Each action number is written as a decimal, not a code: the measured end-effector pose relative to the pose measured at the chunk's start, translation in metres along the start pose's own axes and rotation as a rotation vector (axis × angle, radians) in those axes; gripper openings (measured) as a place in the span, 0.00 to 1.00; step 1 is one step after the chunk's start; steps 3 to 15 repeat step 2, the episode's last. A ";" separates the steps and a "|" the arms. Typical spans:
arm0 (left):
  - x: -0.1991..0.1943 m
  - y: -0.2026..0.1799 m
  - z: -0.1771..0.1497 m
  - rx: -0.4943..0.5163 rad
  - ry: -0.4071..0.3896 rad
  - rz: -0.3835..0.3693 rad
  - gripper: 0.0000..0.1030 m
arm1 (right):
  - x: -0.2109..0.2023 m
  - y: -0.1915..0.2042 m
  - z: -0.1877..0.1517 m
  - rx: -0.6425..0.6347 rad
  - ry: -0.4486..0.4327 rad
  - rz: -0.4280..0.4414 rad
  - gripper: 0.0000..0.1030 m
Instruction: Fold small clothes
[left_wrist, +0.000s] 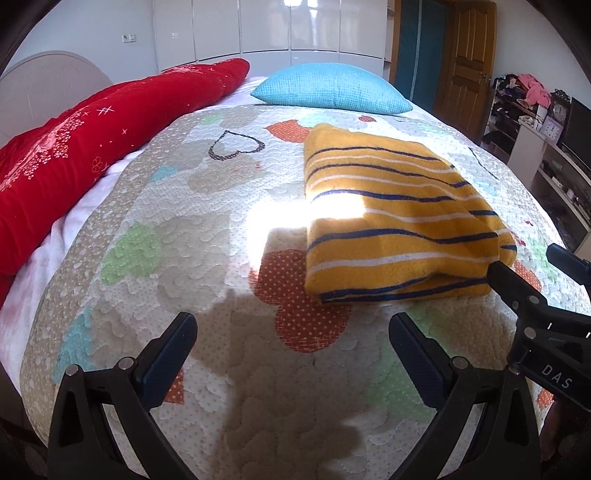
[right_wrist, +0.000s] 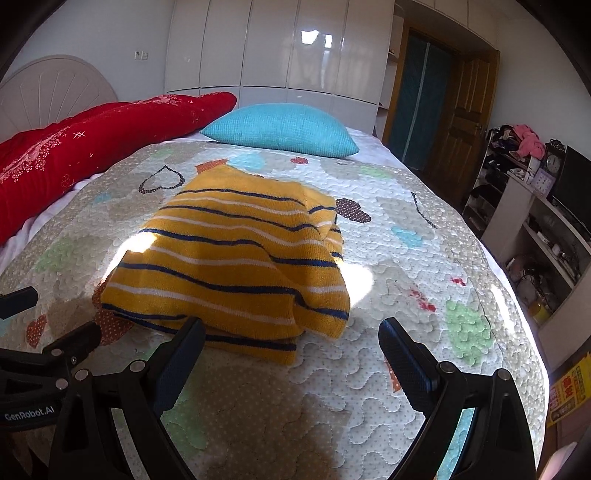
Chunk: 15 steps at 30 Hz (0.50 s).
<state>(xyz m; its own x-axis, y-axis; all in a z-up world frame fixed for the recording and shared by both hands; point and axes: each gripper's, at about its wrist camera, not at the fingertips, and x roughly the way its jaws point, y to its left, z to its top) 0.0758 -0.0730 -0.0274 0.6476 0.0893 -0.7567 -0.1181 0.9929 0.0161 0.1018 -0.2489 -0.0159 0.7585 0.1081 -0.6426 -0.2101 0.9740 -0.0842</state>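
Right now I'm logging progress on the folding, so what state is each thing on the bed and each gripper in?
Striped sweater: folded into a bundle, lying on the quilt, ungripped.
Left gripper: open, empty, short of the sweater.
Right gripper: open, empty, left finger at the sweater's near edge.
Blue pillow: lying flat beyond the sweater.
Red blanket: bunched along the bed's left side.
Quilt: spread flat.

folded sweater (right_wrist: 236, 258) on quilt (right_wrist: 406, 258), pillow (right_wrist: 280, 129) behind it
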 end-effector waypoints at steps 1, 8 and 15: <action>0.003 -0.002 0.001 0.004 0.010 -0.007 1.00 | 0.002 -0.001 0.000 0.002 0.003 0.002 0.95; 0.005 -0.003 0.002 0.003 0.019 -0.015 1.00 | 0.005 -0.002 0.000 0.006 0.008 0.003 0.95; 0.005 -0.003 0.002 0.003 0.019 -0.015 1.00 | 0.005 -0.002 0.000 0.006 0.008 0.003 0.95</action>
